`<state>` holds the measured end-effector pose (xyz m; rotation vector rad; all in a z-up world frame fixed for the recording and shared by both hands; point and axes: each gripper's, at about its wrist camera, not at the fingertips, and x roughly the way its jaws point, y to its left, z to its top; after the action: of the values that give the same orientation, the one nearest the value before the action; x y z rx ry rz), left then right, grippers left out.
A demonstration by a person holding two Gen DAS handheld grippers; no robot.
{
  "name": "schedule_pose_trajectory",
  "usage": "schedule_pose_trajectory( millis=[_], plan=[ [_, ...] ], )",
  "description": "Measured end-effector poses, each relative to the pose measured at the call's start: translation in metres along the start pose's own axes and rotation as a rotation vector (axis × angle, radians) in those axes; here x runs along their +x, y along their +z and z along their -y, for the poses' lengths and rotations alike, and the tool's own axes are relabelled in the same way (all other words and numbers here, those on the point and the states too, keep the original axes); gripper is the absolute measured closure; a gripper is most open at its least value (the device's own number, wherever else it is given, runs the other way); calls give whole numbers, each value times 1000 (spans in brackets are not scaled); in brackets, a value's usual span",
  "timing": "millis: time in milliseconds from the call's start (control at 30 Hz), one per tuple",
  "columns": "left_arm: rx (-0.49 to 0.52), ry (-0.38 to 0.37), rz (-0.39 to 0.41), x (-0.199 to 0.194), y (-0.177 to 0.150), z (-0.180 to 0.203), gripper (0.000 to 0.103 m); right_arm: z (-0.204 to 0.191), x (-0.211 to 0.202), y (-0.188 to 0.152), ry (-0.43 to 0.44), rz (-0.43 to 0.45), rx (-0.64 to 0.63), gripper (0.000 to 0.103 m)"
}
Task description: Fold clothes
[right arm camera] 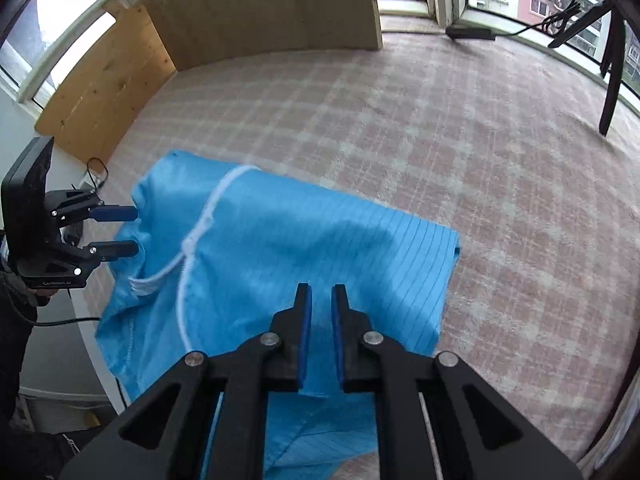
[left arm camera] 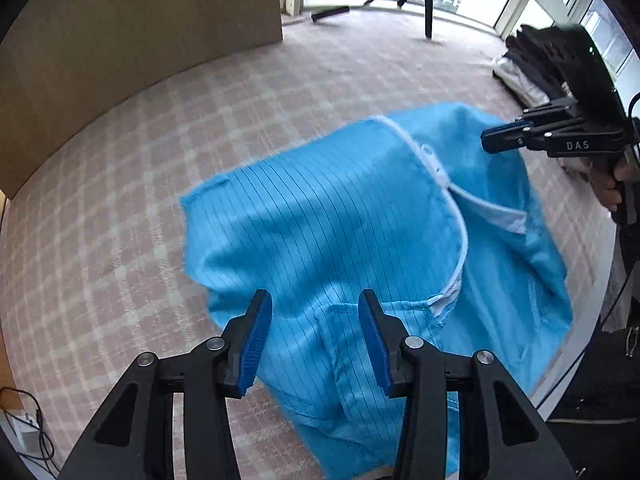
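Left wrist view: blue garment [left arm camera: 340, 240] lies rumpled on the checked bed cover [left arm camera: 120, 200], its white zipper [left arm camera: 448, 196] exposed and one part hanging over the near edge. Left claw [left arm camera: 315, 340] stands wide apart above it, gripping nothing. Right claw [right arm camera: 321, 334] is narrowly parted, empty. Assessment: folding barely begun; flattening and all folds remain.

blue garment [right arm camera: 320, 248] on checked blanket [right arm camera: 480, 160], right gripper [right arm camera: 321, 308] above

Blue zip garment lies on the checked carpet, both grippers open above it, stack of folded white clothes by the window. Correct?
Nearly. In the left wrist view the stack of folded clothes by the window is mostly dark, not white. The blue garment, carpet and open left gripper and right gripper stand.
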<state>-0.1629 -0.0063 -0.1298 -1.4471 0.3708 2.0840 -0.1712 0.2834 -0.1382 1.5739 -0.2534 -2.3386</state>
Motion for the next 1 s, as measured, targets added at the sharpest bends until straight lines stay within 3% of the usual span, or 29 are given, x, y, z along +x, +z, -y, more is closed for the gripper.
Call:
schedule_pose_trajectory(
  millis=[100, 167, 300, 400, 467, 600, 733, 800, 900, 1000],
  plan=[
    [2, -21, 84, -26, 17, -8, 60, -11, -9, 15, 13, 71, 20, 92],
    [30, -24, 103, -17, 38, -6, 61, -22, 4, 25, 24, 75, 25, 92],
    [75, -91, 49, 35, 58, 8, 61, -45, 40, 30, -10, 23, -4, 92],
    [124, -51, -37, 81, 55, 17, 60, -52, 66, 22, -88, -38, -40, 92],
    [131, -66, -45, 92, 48, 16, 59, -48, 77, 14, -90, -70, -29, 92],
    [137, -98, -37, 83, 40, 13, 58, -43, 68, 8, -67, -94, -12, 92],
    [151, -26, -26, 61, 32, -1, 58, -23, 39, 10, -108, -69, 14, 92],
    [85, -28, -27, 53, 27, -23, 62, -5, 28, 11, -125, -64, 55, 92],
    [-18, -26, 31, 30, 22, -50, 62, 15, 24, 3, -133, -85, 105, 92],
    [-31, -48, 81, 16, 18, -48, 62, 10, 12, -4, -102, -44, 101, 92]
  ],
)
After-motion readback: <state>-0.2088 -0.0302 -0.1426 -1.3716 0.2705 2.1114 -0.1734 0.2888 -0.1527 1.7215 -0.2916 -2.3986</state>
